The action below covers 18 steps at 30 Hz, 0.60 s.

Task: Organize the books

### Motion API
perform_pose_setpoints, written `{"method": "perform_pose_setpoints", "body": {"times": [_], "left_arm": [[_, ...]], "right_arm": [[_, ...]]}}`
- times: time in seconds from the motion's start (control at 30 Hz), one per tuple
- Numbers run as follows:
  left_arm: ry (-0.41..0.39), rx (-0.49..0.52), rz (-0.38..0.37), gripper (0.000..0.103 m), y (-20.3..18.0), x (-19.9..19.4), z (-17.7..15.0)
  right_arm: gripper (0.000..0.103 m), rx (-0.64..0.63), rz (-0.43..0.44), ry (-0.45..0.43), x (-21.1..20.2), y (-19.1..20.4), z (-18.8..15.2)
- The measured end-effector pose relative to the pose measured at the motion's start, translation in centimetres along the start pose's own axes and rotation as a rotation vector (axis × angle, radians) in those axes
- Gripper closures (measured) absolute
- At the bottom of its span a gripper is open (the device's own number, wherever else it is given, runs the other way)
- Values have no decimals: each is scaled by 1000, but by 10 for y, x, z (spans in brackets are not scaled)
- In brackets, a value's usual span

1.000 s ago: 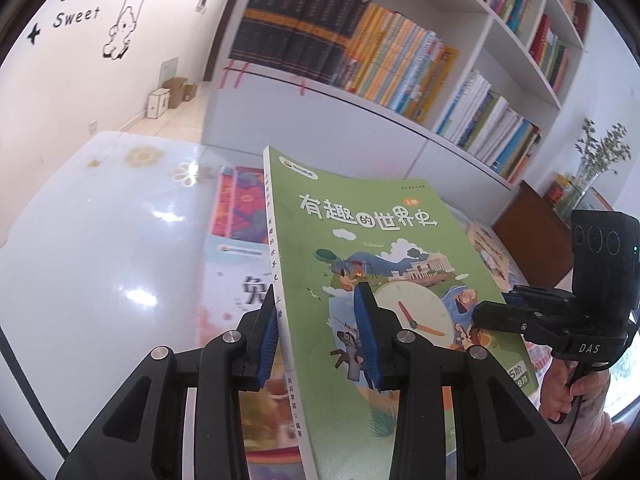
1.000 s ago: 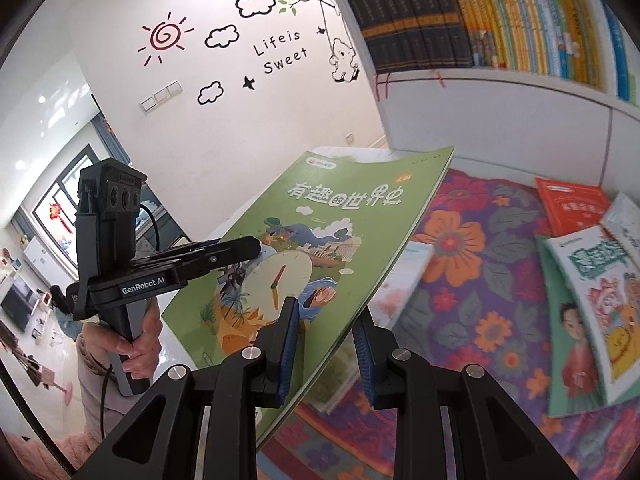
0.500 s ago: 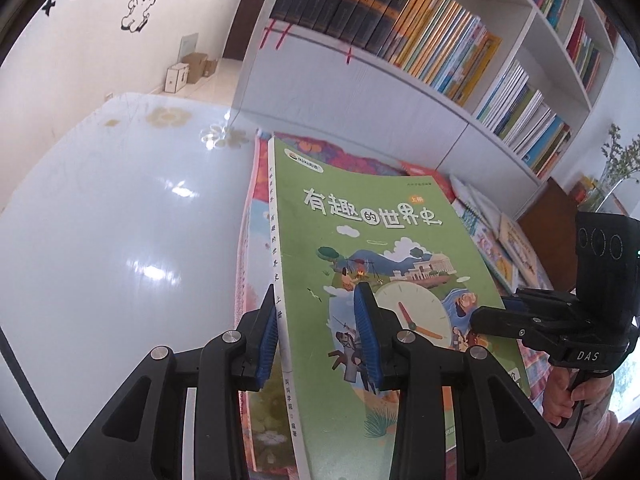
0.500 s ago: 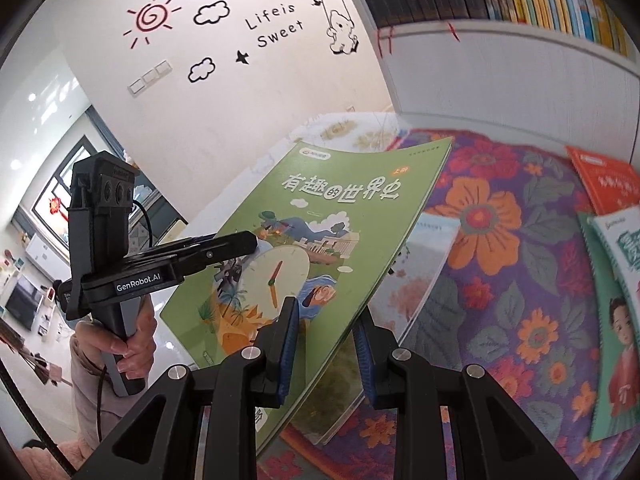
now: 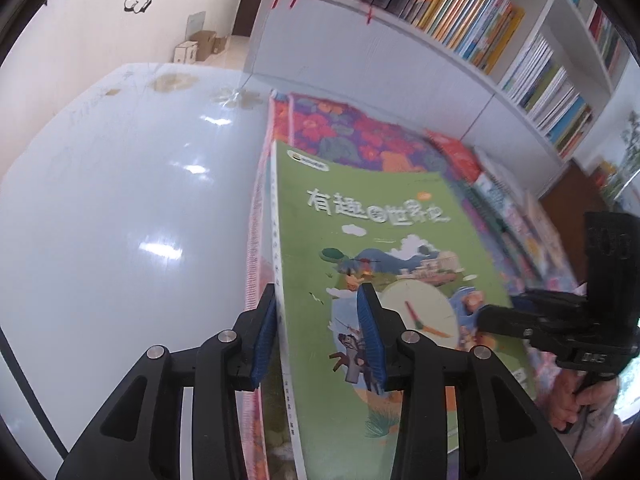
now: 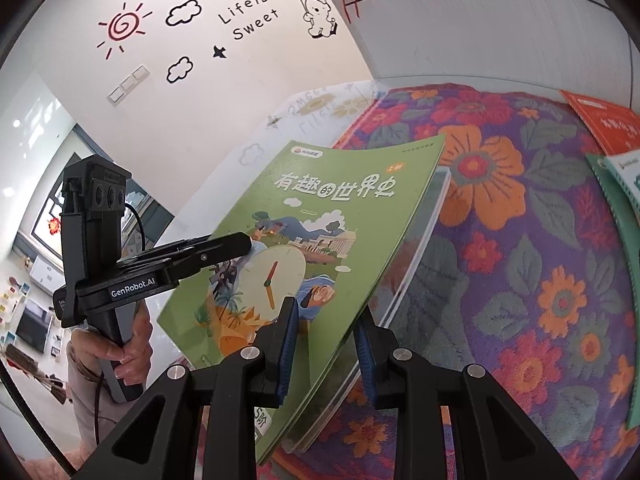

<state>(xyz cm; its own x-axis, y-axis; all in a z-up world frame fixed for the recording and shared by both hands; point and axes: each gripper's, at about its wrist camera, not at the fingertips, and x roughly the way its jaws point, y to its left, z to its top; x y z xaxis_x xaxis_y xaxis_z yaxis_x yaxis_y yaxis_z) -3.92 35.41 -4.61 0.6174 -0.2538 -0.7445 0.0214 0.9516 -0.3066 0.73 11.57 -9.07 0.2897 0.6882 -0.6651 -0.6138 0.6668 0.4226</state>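
A green picture book [image 5: 380, 248] [image 6: 340, 216] with a clock on its cover is held by both grippers, low over a pink-edged book [image 5: 252, 272] [image 6: 416, 264] lying on the floral cloth. My left gripper [image 5: 318, 304] has the spine edge between its pads, one pad under it and one on the cover; its jaws are opening slightly. My right gripper [image 6: 326, 316] is shut on the book's opposite long edge. Each gripper shows in the other's view: the right gripper [image 5: 492, 318] and the left gripper [image 6: 224, 246], each with a hand on its grip.
The floral cloth [image 6: 520, 280] covers the right part of a glossy white table [image 5: 120, 200]. An orange book [image 6: 608, 120] and a teal book [image 6: 624, 184] lie on the cloth at the far right. A white bookshelf [image 5: 460, 12] full of books stands behind the table.
Both grippers have come down with the green book, which now hangs closer over the pink-edged book and the cloth. Both views tilt further down at the table.
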Motion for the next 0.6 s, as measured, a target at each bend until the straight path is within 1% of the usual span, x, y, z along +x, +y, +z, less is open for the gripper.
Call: {"method": "perform_pose_setpoints", "body": {"times": [0.1, 0.2, 0.33, 0.4, 0.43, 0.5, 0.6], "left_arm": [[-14, 60, 62, 69, -9, 0, -2], [-16, 82, 89, 69, -12, 2, -3], [-33, 32, 75, 69, -2, -2, -1], [-57, -2, 91, 69, 6, -9, 1], [-64, -17, 86, 69, 11, -11, 1], [-59, -44, 61, 69, 19, -12, 1], [-31, -31, 72, 69, 17, -5, -1]], "right_arm": [[74, -5, -42, -16, 5, -1, -6], [74, 20, -15, -13, 6, -7, -7], [74, 4, -22, -22, 4, -3, -6], [74, -7, -17, -20, 5, 2, -7], [74, -8, -14, -19, 5, 3, -7], [74, -12, -11, -15, 7, 4, -8], [74, -3, -1, -7, 10, 1, -9]]}}
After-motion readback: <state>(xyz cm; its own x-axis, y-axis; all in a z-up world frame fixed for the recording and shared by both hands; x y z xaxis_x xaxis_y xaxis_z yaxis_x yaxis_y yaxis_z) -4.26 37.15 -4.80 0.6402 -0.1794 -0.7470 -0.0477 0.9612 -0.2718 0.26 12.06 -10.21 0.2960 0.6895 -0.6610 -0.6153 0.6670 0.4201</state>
